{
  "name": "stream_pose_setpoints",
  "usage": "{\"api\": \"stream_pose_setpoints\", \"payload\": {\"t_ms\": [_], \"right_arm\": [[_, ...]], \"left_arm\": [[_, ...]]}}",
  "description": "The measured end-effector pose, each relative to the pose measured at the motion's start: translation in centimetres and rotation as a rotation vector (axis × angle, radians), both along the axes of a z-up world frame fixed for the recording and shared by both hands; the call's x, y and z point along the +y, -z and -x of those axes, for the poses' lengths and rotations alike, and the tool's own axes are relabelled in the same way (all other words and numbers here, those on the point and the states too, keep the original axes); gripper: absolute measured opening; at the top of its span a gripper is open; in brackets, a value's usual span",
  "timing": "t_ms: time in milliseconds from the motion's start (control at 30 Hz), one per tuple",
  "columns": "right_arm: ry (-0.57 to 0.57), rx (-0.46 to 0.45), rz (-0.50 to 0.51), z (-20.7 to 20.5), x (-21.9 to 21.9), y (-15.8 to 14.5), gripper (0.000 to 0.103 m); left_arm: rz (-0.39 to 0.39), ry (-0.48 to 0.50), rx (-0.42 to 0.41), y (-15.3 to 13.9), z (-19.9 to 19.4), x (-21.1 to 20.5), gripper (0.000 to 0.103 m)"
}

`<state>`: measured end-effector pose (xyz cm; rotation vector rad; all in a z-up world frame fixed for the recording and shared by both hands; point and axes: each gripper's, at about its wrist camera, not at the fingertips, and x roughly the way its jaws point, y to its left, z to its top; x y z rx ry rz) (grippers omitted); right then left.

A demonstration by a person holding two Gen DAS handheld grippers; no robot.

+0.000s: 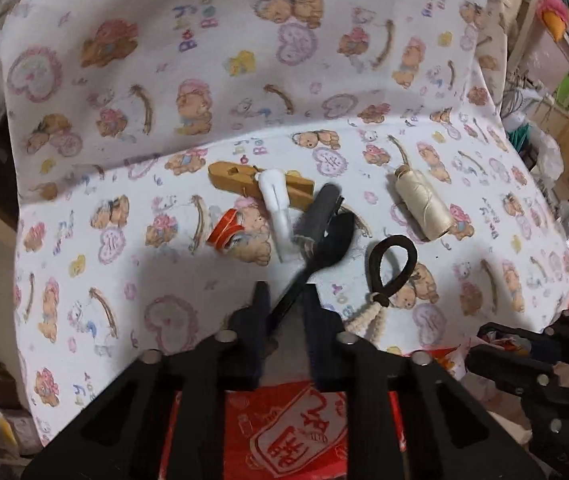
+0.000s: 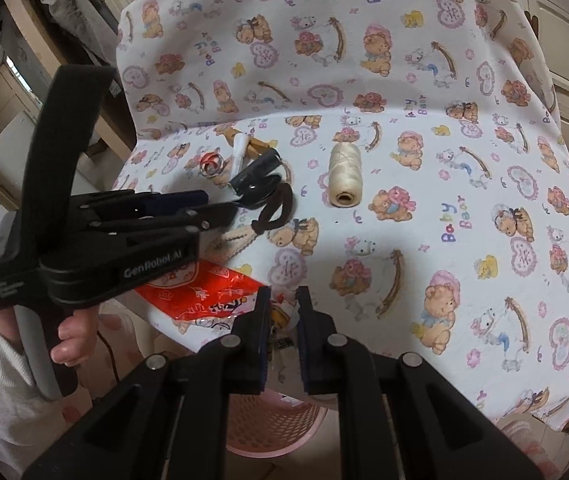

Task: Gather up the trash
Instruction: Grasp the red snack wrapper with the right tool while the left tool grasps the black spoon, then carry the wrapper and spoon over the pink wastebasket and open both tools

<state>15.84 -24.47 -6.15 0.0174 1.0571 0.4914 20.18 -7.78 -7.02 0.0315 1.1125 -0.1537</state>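
The table is covered by a white cloth (image 1: pixel 188 264) printed with teddy bears, which also hangs up behind as a backdrop; the items lie in a loose group near the middle of the table, toward its front edge. Working left to right in the left wrist view: a curl of red ribbon (image 1: pixel 226 232); a wooden clothes peg (image 1: pixel 240 178) with a white plastic clip (image 1: pixel 278 208) lying across it; a dark grey clip (image 1: pixel 320 210) touching the bowl of a black spoon (image 1: pixel 326 240); a black hair tie (image 1: pixel 392 266) with a braided cream tassel (image 1: pixel 368 318) nearest the front edge; a spool of cream thread (image 1: pixel 420 204) set apart toward the right. The left gripper (image 1: pixel 284 312) is clamped on the spoon's handle, the bowl pointing away from it. The right gripper (image 2: pixel 284 312) sits at the front edge with its jaws close together, and a scrap of wrapper shows in the gap, though a firm grip cannot be confirmed. A red printed bag (image 2: pixel 200 290) overhangs the front edge; a pink basket (image 2: pixel 272 420) stands below it.
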Motion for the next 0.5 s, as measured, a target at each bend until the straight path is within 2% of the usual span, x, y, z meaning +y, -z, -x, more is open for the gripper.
{"api": "stream_pose_setpoints", "payload": {"t_ms": [67, 133, 333, 500], "right_arm": [[-0.001, -0.003, -0.002, 0.0, 0.1, 0.0, 0.011], [0.001, -0.011, -0.006, 0.0, 0.0, -0.2, 0.011], [0.012, -0.025, -0.005, 0.6, 0.0, -0.3, 0.011], [0.044, -0.073, -0.023, 1.5, -0.8, -1.1, 0.011]], "left_arm": [[0.064, -0.01, 0.03, -0.2, 0.0, 0.8, 0.005], [0.078, -0.02, 0.03, -0.6, 0.5, 1.2, 0.005], [0.095, -0.002, -0.026, -3.1, 2.7, 2.1, 0.005], [0.156, -0.019, -0.089, -5.6, 4.4, 3.4, 0.002]]}}
